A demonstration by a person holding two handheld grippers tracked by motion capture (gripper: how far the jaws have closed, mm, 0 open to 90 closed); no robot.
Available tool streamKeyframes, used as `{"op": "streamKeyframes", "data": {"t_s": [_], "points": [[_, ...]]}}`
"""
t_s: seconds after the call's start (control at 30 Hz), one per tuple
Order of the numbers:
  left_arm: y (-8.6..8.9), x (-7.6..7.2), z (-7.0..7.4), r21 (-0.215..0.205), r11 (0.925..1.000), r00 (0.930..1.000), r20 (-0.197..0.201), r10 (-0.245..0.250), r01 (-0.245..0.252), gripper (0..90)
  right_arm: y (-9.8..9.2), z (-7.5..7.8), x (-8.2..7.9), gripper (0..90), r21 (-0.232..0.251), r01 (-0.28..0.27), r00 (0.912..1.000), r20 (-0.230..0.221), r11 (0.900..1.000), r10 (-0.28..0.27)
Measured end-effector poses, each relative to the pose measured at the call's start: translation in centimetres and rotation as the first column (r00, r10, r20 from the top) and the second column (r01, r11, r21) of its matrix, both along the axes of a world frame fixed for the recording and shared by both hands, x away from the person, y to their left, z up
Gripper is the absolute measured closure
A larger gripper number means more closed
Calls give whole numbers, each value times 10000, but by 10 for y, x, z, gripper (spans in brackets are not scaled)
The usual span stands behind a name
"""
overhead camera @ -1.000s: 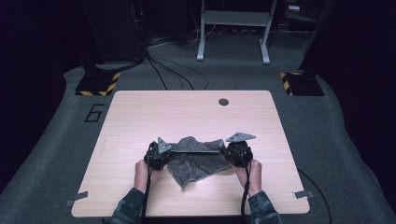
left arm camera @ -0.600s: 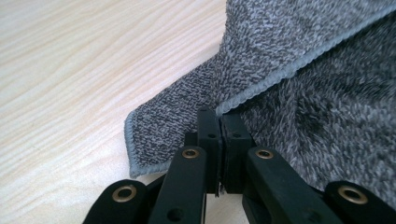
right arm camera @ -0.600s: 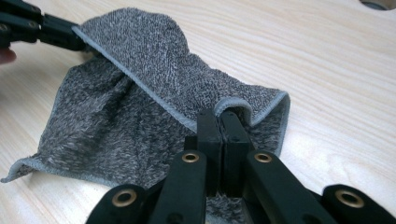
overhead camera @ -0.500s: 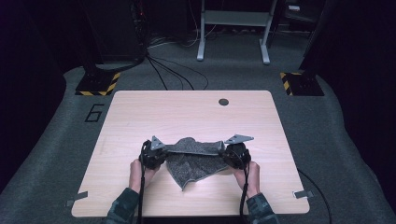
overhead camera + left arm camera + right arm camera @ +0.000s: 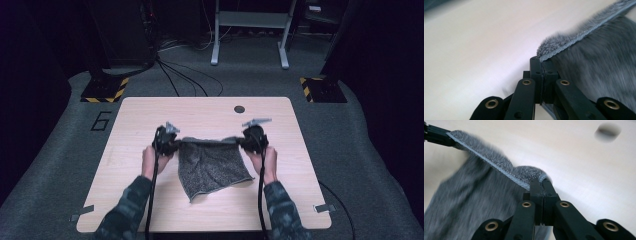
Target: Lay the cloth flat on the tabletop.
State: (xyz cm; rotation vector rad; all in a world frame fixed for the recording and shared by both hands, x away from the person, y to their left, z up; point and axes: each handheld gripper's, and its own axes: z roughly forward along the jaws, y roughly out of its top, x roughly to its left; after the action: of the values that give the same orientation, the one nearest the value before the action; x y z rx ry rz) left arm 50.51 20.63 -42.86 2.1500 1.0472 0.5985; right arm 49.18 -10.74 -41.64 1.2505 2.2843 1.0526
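Currently both grippers are clamped on the grey towel [image 5: 212,165], one at each top corner. Left gripper [image 5: 166,141] has its jaws pressed together on the left corner; in the left gripper view the hemmed edge of the towel [image 5: 579,37] runs up and away from the jaw tips, and the fabric hangs to the right of them. Right gripper [image 5: 252,137] is likewise clenched on the right corner; in the right gripper view the towel [image 5: 476,195] hem stretches from its jaws across to the other gripper at top left. Top edge is held taut between the two, above the light wooden table [image 5: 150,110]. Lower part of the towel drapes toward the person, bottom edge resting on the tabletop. Dark round hole [image 5: 239,109] sits near the far edge, well apart from the towel.
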Motion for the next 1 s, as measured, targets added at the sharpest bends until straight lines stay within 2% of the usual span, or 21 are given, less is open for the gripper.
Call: {"op": "streamKeyframes", "data": {"t_s": [0.03,0.1,0.13,0.2,0.23,0.27,0.3,0.33,0.37,0.4,0.43,0.47,0.5,0.53,0.67,0.7,0.73,0.77,0.83,0.93,1.0], "points": [[-3,8,42,-13,9999,9962,853,146,-146,894,1,45,16,899,241,227,9977,625,9995,-242],[-7,3,80,32,10000,9825,1859,72,-80,893,2,80,17,898,490,283,9917,1238,9984,-342],[-7,3,80,32,10000,9825,1859,72,-80,893,1,95,15,898,524,253,9864,1610,9983,-335],[-8,-12,106,279,9995,9652,2609,-182,114,893,0,107,11,898,636,260,9821,1846,9976,-373],[-5,-26,112,309,9991,9538,2981,-382,304,893,-8,118,-5,898,900,109,9746,2218,9959,-307],[-5,-26,112,309,9991,9538,2981,-382,304,893,-8,118,-5,898,900,109,9746,2218,9959,-307],[-3,-43,104,469,9972,9513,3002,-697,583,892,-13,111,-21,897,1077,-126,9747,2230,9941,-118],[-3,-43,104,469,9972,9513,3002,-697,583,892,-14,105,-27,897,1009,-236,9746,2240,9946,4],[-5,-61,86,993,9916,9507,2907,-1083,826,892,-15,96,-36,897,1044,-330,9776,2100,9940,105],[-5,-61,86,993,9916,9507,2907,-1083,826,891,-15,96,-36,897,1044,-330,9776,2100,9940,105],[-4,-76,63,1079,9878,9582,2518,-1362,1121,892,-17,69,-54,896,861,-596,9841,1718,9945,442],[-4,-76,63,1079,9878,9582,2518,-1362,1121,891,-18,59,-60,896,871,-652,9871,1516,9941,514],[-4,-88,38,1157,9845,9659,2082,-1538,1318,891,-19,45,-66,896,856,-708,9902,1262,9938,596],[-3,-93,26,1106,9834,9702,1803,-1622,1438,890,-20,32,-72,896,943,-744,9928,1008,9928,648],[-3,-109,-20,1243,9744,9764,848,-1988,1876,882,-24,-20,-91,895,1172,-578,9983,-48,9914,587],[-4,-112,-30,1110,9759,9786,636,-1959,1881,881,-24,-30,-94,894,1139,-557,9978,-282,9919,593],[-4,-112,-30,1110,9759,9786,636,-1959,1881,879,-24,-30,-94,894,1139,-557,9978,-282,9919,593],[-4,-117,-45,1057,9740,9786,276,-2041,2002,877,-25,-47,-102,893,1181,-424,9963,-691,9921,508],[-5,-122,-56,926,9745,9787,23,-2055,2044,868,-28,-55,-108,891,1314,-306,9955,-853,9909,421],[-5,-127,-64,876,9744,9783,-219,-2059,2070,834,-30,-60,-113,887,1264,-218,9953,-912,9917,335],[-3,-132,-67,783,9733,9760,-475,-2124,2156,722,-36,-66,-121,852,1150,-85,9941,-1066,9933,208]]}}
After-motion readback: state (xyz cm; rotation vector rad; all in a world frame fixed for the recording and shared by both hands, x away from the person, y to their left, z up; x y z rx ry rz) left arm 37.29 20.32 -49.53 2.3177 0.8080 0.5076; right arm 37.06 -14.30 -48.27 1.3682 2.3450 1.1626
